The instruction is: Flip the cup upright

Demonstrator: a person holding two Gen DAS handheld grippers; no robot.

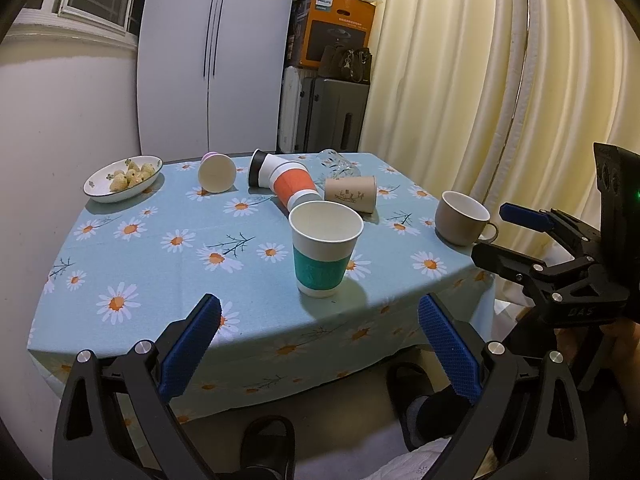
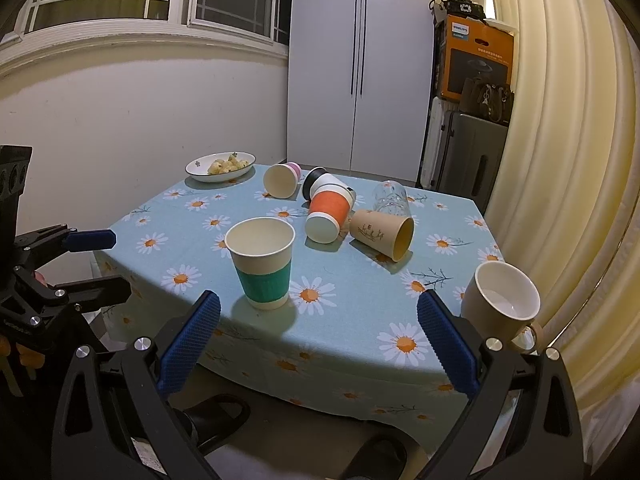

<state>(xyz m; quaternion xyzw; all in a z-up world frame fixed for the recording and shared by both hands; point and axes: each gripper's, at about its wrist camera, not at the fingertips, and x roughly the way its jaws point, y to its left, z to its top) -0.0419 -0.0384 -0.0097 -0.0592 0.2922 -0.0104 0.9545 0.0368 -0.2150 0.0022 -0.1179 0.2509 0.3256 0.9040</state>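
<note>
Paper cups (image 2: 327, 216) lie crowded on their sides, so either wide-open, empty gripper (image 1: 320, 348) (image 2: 319, 344) reaching in could knock neighbours rolling off the table (image 2: 360, 320).

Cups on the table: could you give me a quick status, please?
Left gripper and right gripper open, empty. Teal cup upright; orange cup lying down. Path clear.

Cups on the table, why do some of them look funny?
Five have tipped over at the back: the pink cup, black cup, orange cup, brown paper cup and glass. The teal cup and mug stand upright.
</note>
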